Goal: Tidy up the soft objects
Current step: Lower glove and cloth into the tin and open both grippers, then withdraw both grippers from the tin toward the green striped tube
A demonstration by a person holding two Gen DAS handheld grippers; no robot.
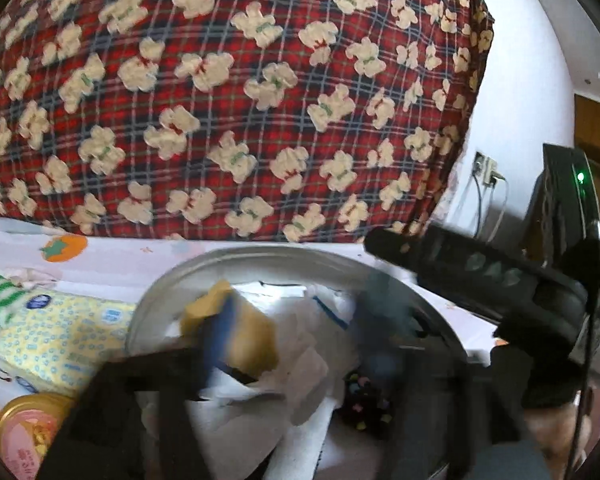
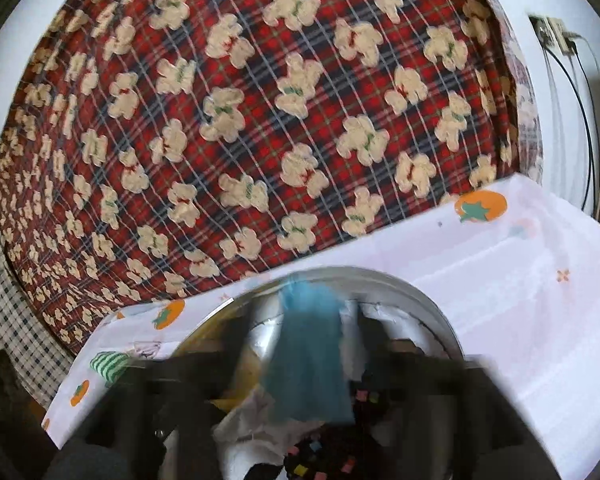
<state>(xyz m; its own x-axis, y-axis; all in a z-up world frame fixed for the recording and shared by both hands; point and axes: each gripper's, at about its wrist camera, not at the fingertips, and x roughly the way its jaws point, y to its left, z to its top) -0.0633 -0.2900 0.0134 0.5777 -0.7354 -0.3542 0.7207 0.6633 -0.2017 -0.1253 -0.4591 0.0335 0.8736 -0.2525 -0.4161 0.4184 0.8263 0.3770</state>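
A round metal basin (image 1: pixel 228 258) sits on a white sheet with orange fruit prints; it also shows in the right wrist view (image 2: pixel 420 292). It holds white cloths (image 1: pixel 300 364), a black cloth with coloured squares (image 1: pixel 364 400) and a yellow and blue sponge (image 1: pixel 236 332). My left gripper (image 1: pixel 292 344) is over the basin; the sponge lies by its left finger, blurred. My right gripper (image 2: pixel 304 344) hangs over the basin with a blue cloth (image 2: pixel 308 356) between its fingers. The right gripper also shows from the side in the left wrist view (image 1: pixel 480 276).
A large red plaid cushion with cream bears (image 1: pixel 240 92) stands behind the basin. A yellow wipes pack (image 1: pixel 64 340), a green striped sock (image 1: pixel 0 296) and a pink-lidded jar (image 1: pixel 32 432) lie left of the basin. A wall socket with cables (image 2: pixel 556 36) is at right.
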